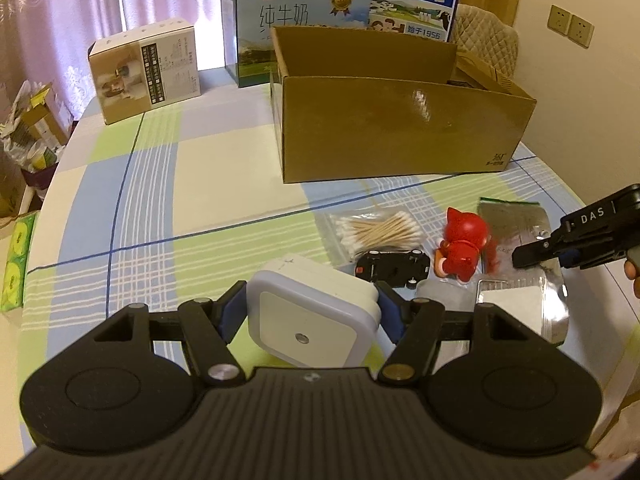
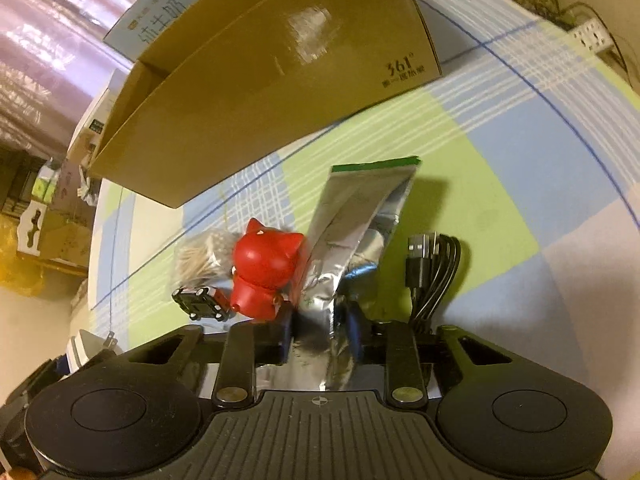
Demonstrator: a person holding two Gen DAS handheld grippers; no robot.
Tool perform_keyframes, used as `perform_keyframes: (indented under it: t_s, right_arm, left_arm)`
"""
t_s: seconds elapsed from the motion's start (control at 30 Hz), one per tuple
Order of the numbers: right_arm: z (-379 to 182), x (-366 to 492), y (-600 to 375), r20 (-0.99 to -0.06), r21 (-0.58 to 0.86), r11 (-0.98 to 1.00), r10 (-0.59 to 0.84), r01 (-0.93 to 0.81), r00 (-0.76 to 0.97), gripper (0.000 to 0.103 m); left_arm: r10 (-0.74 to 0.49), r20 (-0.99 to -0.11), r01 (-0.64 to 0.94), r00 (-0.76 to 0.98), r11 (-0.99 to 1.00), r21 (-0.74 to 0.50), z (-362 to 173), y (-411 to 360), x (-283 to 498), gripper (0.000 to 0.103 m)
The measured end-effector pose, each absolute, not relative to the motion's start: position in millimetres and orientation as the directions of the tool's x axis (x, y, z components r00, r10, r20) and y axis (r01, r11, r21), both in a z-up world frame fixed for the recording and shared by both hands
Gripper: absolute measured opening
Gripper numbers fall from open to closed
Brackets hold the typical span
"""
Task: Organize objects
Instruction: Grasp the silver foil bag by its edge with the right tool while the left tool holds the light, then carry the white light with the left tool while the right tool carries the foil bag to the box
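Left gripper (image 1: 312, 312): fingers pinch white night light (image 1: 310, 312) at its two sides; light is held at the near edge of the table (image 1: 140, 200).
Right gripper (image 2: 320, 336): fingers pressed onto the near end of silver foil bag (image 2: 360, 216); bag rises at a slant, so it appears part lifted off the cloth.
Near cluster: red cat figure (image 1: 460, 246) lies just beside the foil bag; black toy car (image 1: 394, 266) on its back next to it, wheels up; bag of cotton swabs (image 1: 376, 230) just behind the car.
Cable: black USB cable (image 2: 432, 268) coiled on the cloth, just right of the foil bag, seen in the right wrist view only.
Destination: open cardboard box (image 1: 400, 132) stands behind the cluster; judged the place where items go.
Background: small carton (image 1: 146, 68) and milk cartons (image 1: 296, 28) behind the box, near the curtain.
Step in hand: both tools hold one item each; carry to the box is judged not yet done.
Next move: likely calls for lifting each item over the box's front wall, then spreading the fingers; limp foil may snag the cat figure.
Hidden: box interior mostly unseen; near end of foil bag is covered by fingers; swabs are blurred in the right wrist view.
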State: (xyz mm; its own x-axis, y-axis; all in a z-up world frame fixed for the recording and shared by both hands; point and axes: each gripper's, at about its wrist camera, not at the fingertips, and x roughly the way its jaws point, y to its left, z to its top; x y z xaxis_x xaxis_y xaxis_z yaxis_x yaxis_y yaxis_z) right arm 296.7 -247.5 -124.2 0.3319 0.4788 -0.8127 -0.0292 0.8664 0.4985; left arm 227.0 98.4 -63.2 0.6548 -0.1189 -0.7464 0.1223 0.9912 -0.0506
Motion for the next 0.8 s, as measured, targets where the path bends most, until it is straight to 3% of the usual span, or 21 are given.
perform_keyframes:
  t_s: [0.17,0.43,0.8]
  right_arm:
    - [-112.7,292.8,-251.0,-0.807,0.489,0.869,0.483,-0.076,0.341,0.009]
    - [-85.8,283.2,-262.5,-0.781,0.456,0.877,0.477,-0.153,0.403,0.000]
    - [-45.1,283.1,-272.4,-0.718,0.464,0.857,0.512,-0.225,0.471,0.000]
  left_arm:
    - [-0.115,-0.745,0.114,0.657,0.992,-0.052,-60.6,94.2,227.3,0.063]
    - [-0.125,-0.730,0.122,0.671,0.991,-0.057,-49.2,83.8,229.7,0.063]
    - [-0.150,-0.700,0.143,0.698,0.987,-0.069,-29.3,66.3,237.9,0.063]
